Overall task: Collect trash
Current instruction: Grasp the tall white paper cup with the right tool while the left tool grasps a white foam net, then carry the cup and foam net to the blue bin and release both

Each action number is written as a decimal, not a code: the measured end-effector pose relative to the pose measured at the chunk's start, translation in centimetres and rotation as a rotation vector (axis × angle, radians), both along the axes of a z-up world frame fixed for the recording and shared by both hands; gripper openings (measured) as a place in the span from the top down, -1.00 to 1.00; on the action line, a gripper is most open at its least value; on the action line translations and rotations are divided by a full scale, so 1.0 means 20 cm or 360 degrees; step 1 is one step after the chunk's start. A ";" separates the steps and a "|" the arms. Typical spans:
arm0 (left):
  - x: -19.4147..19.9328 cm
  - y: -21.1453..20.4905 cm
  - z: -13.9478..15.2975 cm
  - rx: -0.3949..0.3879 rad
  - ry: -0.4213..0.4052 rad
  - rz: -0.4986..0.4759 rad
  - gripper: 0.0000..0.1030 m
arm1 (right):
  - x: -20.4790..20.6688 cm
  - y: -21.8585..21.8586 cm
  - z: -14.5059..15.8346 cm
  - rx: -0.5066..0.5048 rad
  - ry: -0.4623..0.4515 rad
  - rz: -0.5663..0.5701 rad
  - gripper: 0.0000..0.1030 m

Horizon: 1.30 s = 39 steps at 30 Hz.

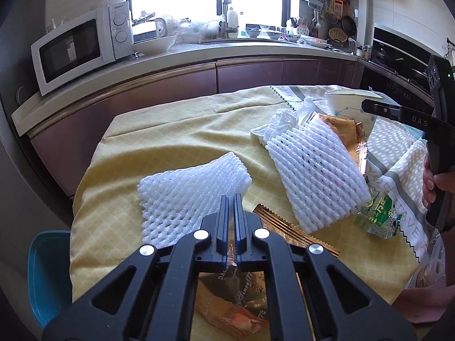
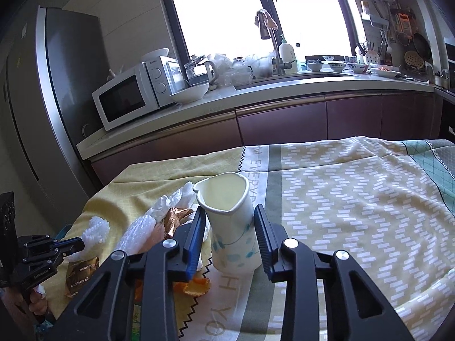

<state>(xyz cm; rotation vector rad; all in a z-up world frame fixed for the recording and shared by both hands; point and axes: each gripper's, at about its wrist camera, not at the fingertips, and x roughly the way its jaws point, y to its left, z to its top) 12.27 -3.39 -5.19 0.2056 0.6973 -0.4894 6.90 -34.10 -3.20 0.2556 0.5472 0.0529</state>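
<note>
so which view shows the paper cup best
The right wrist view: the paper cup stands upright mid-frame between the right hand-held gripper fingers, its dented rim and blue print clear. The left wrist view shows only its upper part, far off behind wrappers.

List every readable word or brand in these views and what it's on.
"Galanz": microwave.
"DAS", cut off: right tongs' body, seen from the left wrist.
"BAOXIANGCUN": gold wrapper.
"EVERYD", cut off: tablecloth.
Green snack packet: print too blurred to read.
</note>
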 end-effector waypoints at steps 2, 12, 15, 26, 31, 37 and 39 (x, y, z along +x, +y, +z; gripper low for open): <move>-0.01 0.02 0.02 -0.0017 -0.0013 0.0023 0.93 | -0.01 -0.01 0.02 0.0006 -0.0016 -0.0012 0.37; -0.07 0.19 0.13 -0.0160 -0.0057 0.0115 0.93 | -0.11 -0.04 0.16 0.0046 -0.0147 -0.0027 0.37; -0.10 0.25 0.17 -0.0209 -0.0072 0.0138 0.93 | -0.15 0.00 0.21 0.0064 -0.0198 0.0021 0.37; -0.24 0.44 0.30 -0.0325 -0.0149 0.0217 0.93 | -0.17 0.25 0.33 0.0185 -0.0275 0.0338 0.37; -0.29 0.55 0.34 -0.0357 -0.0169 0.0275 0.93 | -0.13 0.41 0.32 0.0242 -0.0245 0.0496 0.37; -0.33 0.72 0.36 -0.0383 -0.0187 0.0377 0.93 | -0.07 0.62 0.31 0.0291 -0.0189 0.0676 0.38; -0.34 0.77 0.37 -0.0390 -0.0194 0.0415 0.93 | -0.05 0.68 0.31 0.0297 -0.0175 0.0730 0.38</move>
